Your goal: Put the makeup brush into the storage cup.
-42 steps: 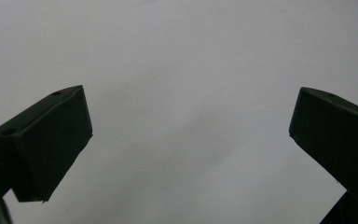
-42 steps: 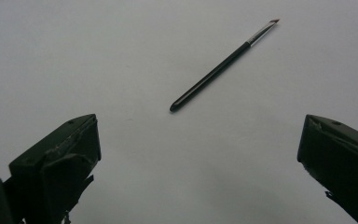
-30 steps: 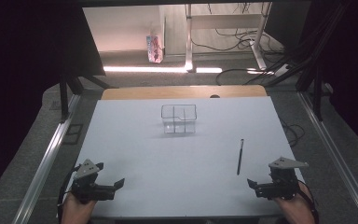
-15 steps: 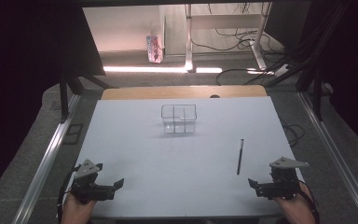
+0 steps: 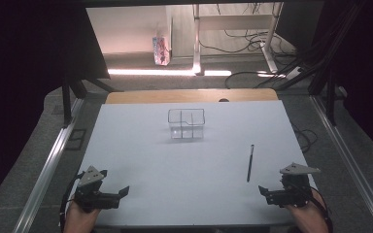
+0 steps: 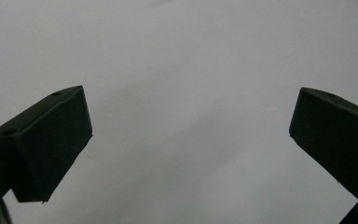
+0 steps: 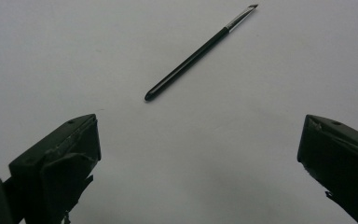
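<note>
A clear divided box (image 5: 186,123) stands on the white table (image 5: 141,145), a little beyond its middle. A thin black brush (image 5: 249,163) lies flat at the right, its length running near to far. In the right gripper view the brush (image 7: 196,51) lies just ahead of the jaws, bristle end away. My right gripper (image 5: 263,192) rests at the near right corner, open and empty, a short way nearer than the brush. My left gripper (image 5: 123,192) sits at the near left corner, open, with bare table between its jaws (image 6: 186,135).
A wooden strip (image 5: 189,95) borders the table's far edge. Metal rails (image 5: 48,165) run along both sides. Beyond lie floor cables (image 5: 252,39) and a small carton (image 5: 160,50). The person's hands (image 5: 80,221) hold the grippers at the near edge.
</note>
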The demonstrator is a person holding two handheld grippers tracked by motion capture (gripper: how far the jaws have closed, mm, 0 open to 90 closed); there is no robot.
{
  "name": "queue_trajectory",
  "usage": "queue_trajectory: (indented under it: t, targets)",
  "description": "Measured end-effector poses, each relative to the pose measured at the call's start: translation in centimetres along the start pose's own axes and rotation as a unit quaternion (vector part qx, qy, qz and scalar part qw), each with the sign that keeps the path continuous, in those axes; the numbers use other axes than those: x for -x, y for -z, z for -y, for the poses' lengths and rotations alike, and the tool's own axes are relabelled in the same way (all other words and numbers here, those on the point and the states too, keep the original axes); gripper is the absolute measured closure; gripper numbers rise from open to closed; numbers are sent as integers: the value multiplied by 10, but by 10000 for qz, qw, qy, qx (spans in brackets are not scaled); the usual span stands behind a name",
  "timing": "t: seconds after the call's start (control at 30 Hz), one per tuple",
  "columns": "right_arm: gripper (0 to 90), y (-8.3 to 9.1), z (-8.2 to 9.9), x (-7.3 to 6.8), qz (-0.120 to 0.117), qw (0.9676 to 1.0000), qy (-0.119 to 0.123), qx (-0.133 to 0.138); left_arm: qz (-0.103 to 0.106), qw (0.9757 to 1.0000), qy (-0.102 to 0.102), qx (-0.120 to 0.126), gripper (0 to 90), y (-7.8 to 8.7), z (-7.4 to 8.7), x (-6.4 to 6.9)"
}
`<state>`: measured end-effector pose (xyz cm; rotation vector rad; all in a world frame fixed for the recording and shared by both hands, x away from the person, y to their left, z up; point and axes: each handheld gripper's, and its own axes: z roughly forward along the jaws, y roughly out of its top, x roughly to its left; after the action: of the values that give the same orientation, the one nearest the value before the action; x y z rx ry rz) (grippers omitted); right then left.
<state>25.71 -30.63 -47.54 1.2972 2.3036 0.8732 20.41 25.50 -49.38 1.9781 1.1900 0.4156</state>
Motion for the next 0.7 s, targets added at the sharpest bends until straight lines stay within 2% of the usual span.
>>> queue_trajectory:
  t: [0.7]
  targets:
    - [0,-4,-12,0,5,9999,103,-78,29,10000,-24,15,0,0,0,1]
